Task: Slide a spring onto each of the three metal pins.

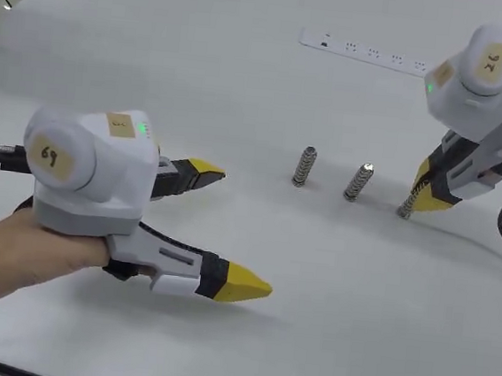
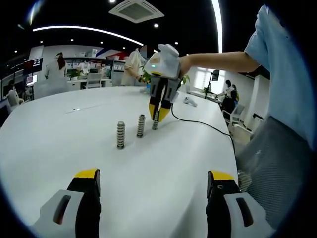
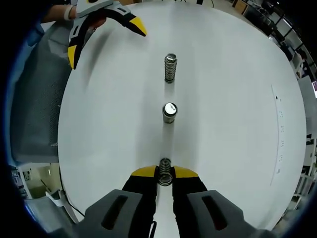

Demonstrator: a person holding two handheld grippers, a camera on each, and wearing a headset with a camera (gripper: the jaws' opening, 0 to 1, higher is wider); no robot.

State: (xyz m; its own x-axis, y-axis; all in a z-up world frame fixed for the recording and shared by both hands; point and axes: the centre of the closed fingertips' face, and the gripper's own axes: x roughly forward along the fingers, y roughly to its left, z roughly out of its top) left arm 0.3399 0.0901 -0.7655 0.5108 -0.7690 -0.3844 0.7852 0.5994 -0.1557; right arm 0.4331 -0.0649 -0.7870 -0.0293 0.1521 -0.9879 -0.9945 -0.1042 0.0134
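The end spring (image 3: 165, 172) of the row is nipped between the narrowed jaws of the right gripper (image 1: 424, 196), presumably to seat it fully, while the left gripper (image 1: 238, 231) is held wide open, clear of the sprung middle pin (image 1: 358, 181) and far pin (image 1: 304, 166).

left tool (image 1: 231, 228): jaws wide | right tool (image 1: 428, 198): clamped on spring (image 1: 406, 207)
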